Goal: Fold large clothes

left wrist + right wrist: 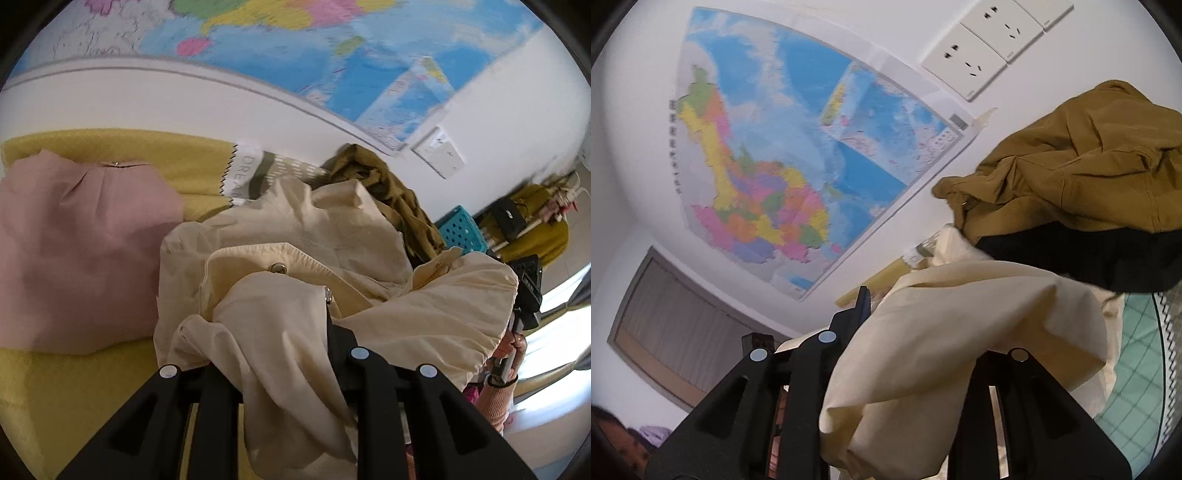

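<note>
On my left wrist view, the left gripper (280, 354) pinches a bunched fold of the cream garment (295, 236), which is heaped over the yellow bed (55, 387) beside a pink garment (81, 240). On the right wrist view, the right gripper (905, 354) pinches the same cloth near an olive garment (1071, 166); I'd draw both grips apart evenly, to spread it flat before folding.

Yellow bed (74, 398) under everything, covered in textured yellow fabric. Directly on it, left of the cream garment (295, 236), a pink garment (81, 251) lying rumpled. Behind the cream garment, a patterned pillow (255, 173) lettered "DREAM", and to the right of that an olive-brown garment (391, 192) heaped against the wall.
</note>
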Available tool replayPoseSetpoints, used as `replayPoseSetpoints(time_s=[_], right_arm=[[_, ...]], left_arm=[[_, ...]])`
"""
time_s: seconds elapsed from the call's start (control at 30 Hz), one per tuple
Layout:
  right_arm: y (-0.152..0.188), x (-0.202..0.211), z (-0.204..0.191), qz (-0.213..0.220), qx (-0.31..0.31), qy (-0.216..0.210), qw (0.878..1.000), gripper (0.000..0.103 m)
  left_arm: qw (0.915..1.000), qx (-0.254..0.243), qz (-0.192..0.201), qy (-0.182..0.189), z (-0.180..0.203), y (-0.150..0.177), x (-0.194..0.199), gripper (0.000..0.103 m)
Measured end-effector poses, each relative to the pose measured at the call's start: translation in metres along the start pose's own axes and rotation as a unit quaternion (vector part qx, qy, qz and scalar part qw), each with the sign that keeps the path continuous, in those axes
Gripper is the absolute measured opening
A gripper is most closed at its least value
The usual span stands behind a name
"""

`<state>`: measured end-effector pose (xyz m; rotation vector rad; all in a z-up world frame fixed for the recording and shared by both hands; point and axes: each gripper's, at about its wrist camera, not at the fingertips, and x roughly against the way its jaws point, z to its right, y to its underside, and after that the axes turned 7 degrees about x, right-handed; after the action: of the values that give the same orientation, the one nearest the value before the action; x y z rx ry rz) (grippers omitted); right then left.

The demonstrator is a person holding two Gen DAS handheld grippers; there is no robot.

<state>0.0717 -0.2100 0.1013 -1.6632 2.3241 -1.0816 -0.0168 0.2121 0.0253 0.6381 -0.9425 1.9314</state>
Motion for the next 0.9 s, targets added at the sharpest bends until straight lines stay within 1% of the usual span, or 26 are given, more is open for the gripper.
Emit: replayPoseSetpoints(time_s=[0.07,0.23,0.3,0.4,0.43,0.47,0.5,0.57,0.6,0.63,0.67,0.77,0.8,0.87,0.9], right_arm=[[-0.008,-0.011,0.007,-0.005,-0.009,0.011,1.0,0.022],[-0.026,-0.043,0.03,-0.027,-0.034,0.042,0.998,0.024],[-0.032,-0.054,0.037,-0.036,-0.032,0.058,0.997,0.024],[-0.038,-0.07,0.051,-0.047,-0.04,0.075,0.995,0.027],[-0.04,-0.074,0.054,-0.047,-0.045,0.075,0.995,0.032],[-0.041,-0.078,0.056,-0.049,-0.046,0.073,0.995,0.041],[-0.042,-0.08,0.056,-0.049,-0.048,0.069,0.995,0.046],[-0.043,-0.079,0.056,-0.042,-0.054,0.051,0.996,0.071],[-0.042,-0.077,0.054,-0.036,-0.054,0.043,0.997,0.077],[-0.042,-0.075,0.05,-0.031,-0.049,0.042,0.997,0.086],[-0.041,-0.07,0.044,-0.021,-0.037,0.04,0.998,0.089],[-0.035,-0.053,0.028,0.002,-0.011,0.036,0.999,0.091],[-0.03,-0.047,0.02,0.008,0.009,0.037,0.999,0.091],[-0.016,-0.046,-0.002,-0.003,0.071,0.06,0.996,0.092],[-0.006,-0.051,-0.016,-0.015,0.112,0.085,0.99,0.092]], left_arm=[[0.9999,0.013,-0.007,-0.007,-0.005,-0.01,-0.008,0.021],[0.999,0.024,-0.02,-0.033,-0.011,-0.032,-0.028,0.021],[0.9985,0.03,-0.024,-0.038,-0.014,-0.04,-0.035,0.021],[0.9975,0.047,-0.033,-0.042,-0.022,-0.052,-0.048,0.022],[0.9971,0.052,-0.034,-0.044,-0.024,-0.055,-0.052,0.022],[0.9966,0.057,-0.036,-0.047,-0.026,-0.058,-0.056,0.022],[0.9961,0.061,-0.04,-0.05,-0.028,-0.062,-0.062,0.022],[0.9943,0.079,-0.05,-0.05,-0.037,-0.069,-0.073,0.022],[0.9938,0.085,-0.054,-0.048,-0.04,-0.071,-0.077,0.022],[0.9931,0.091,-0.058,-0.045,-0.043,-0.073,-0.081,0.022],[0.9925,0.096,-0.061,-0.045,-0.045,-0.075,-0.085,0.022],[0.9909,0.108,-0.065,-0.046,-0.048,-0.078,-0.094,0.022],[0.9904,0.112,-0.067,-0.044,-0.049,-0.079,-0.096,0.022],[0.9899,0.115,-0.072,-0.042,-0.051,-0.081,-0.101,0.022],[0.9897,0.116,-0.072,-0.041,-0.051,-0.081,-0.102,0.022]])
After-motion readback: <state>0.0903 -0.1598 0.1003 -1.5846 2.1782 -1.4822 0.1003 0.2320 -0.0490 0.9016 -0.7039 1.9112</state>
